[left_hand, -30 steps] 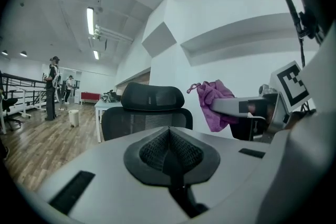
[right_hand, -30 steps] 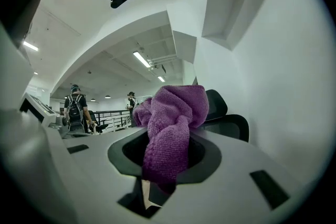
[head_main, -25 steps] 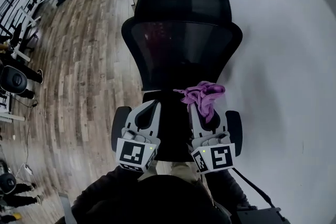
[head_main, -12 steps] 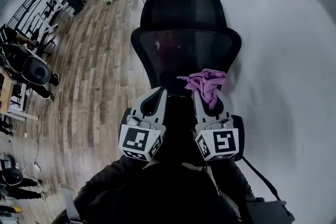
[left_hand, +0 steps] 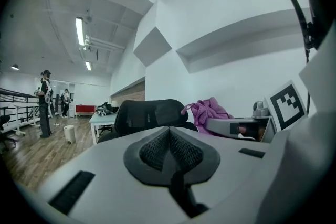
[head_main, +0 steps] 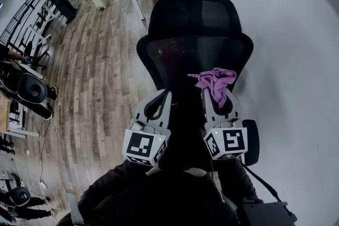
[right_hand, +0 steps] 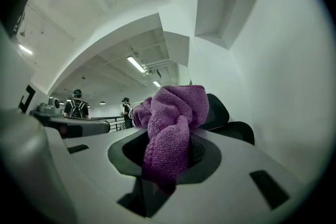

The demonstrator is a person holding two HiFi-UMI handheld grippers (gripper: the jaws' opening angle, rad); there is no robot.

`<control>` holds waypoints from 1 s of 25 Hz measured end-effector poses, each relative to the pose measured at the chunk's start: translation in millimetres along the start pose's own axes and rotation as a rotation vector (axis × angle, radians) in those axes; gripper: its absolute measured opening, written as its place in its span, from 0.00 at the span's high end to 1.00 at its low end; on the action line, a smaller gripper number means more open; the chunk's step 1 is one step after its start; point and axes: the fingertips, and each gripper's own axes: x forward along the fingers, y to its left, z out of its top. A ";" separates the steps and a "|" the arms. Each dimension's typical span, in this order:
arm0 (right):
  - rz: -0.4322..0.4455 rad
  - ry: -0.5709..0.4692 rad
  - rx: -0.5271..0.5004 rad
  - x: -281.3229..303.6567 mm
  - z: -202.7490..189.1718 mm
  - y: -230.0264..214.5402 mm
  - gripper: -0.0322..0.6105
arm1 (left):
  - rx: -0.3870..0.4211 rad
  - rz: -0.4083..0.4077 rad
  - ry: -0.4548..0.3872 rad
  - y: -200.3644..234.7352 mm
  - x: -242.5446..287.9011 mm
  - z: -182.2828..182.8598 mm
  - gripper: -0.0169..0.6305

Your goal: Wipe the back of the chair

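The right gripper [head_main: 218, 97] has its jaws clamped on a bunched purple cloth [head_main: 214, 82]. The left gripper [head_main: 160, 99] hangs beside it with its jaws together and nothing in them. The black mesh chair back [head_main: 196, 55] stands just beyond both, close to the white wall [head_main: 291, 87] on the right. The cloth sits at the back's lower right part; whether it touches the mesh I cannot tell. The unwiped surface stretches left and away toward the headrest [head_main: 193, 16], so the right gripper is probably the one to sweep.

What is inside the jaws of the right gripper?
A purple cloth, bunched up, is clamped in the right gripper. The cloth covers the jaw tips, so the part pinched there cannot be seen.
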 end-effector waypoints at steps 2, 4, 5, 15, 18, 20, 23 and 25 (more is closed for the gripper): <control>-0.022 0.017 -0.005 8.7 -7.0 5.5 0.77 | -0.005 -0.017 -0.009 11.9 2.4 0.2 0.96; -0.037 0.029 -0.015 19.3 -11.4 9.1 0.77 | -0.007 -0.030 -0.015 22.2 7.4 0.3 0.96; -0.043 0.035 -0.019 23.8 -12.8 10.5 0.78 | -0.006 -0.033 -0.017 26.5 8.7 0.5 0.96; -0.089 0.037 -0.073 71.7 1.6 -7.0 0.78 | -0.011 -0.050 -0.031 55.2 26.1 0.7 0.96; -0.091 0.025 -0.094 93.3 16.3 -18.3 0.78 | -0.027 -0.044 -0.026 62.8 33.1 -3.0 0.96; -0.097 0.013 -0.106 110.0 26.2 -29.7 0.78 | -0.039 -0.037 -0.019 68.1 38.7 -8.6 0.96; -0.114 -0.010 -0.128 137.1 44.6 -51.3 0.78 | -0.050 -0.019 -0.003 76.5 48.6 -14.8 0.96; -0.132 -0.021 -0.148 154.4 59.3 -65.0 0.77 | -0.052 -0.007 0.004 83.2 55.1 -14.6 0.96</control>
